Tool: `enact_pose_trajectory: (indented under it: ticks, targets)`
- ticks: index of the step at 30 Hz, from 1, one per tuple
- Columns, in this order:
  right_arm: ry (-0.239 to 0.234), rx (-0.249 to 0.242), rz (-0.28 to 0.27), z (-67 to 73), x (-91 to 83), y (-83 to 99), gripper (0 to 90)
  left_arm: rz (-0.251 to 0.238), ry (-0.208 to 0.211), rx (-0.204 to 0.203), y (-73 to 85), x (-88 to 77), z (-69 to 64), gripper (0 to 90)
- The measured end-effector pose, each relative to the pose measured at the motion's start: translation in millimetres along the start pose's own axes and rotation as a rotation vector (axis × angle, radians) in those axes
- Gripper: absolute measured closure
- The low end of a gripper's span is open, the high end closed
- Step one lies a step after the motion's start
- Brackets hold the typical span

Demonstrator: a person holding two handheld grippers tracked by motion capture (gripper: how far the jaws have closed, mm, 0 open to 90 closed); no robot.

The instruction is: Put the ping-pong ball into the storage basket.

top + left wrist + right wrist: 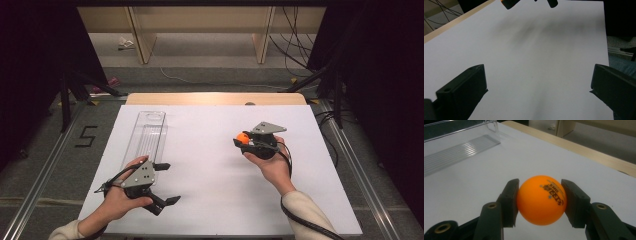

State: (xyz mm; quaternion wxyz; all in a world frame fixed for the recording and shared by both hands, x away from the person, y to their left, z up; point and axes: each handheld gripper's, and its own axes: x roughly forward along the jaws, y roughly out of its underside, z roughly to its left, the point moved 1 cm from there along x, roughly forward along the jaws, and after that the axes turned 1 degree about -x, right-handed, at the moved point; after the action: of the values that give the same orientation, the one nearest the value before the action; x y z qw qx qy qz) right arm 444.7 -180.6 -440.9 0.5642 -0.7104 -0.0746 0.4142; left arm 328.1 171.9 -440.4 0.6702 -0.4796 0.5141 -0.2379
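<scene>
An orange ping-pong ball point(541, 199) with dark print is clamped between the two black pads of my right gripper point(540, 201), held just above the white table. From above, the ball point(243, 137) sits at the tip of the right gripper point(242, 140), right of the table's middle. My left gripper point(167, 183) rests near the front left of the table, jaws spread wide with nothing between them. Its own view shows both jaws far apart over bare white surface point(536, 62).
A long clear plastic tray point(146, 136) with a ribbed bottom lies along the table's left side, just beyond the left gripper; it also appears as a clear tray point(456, 147) at upper left. The table's wooden far edge point(215, 98) runs across the back.
</scene>
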Motion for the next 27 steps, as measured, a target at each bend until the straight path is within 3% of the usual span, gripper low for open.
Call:
enact_pose_trajectory:
  ticks: [27]
  targets:
    - [-0.041, -0.018, -0.017, 14.6, 6.5, -8.0, 51.6, 0.001, 0.003, 0.004, -0.2, -0.1, -0.2, 0.0]
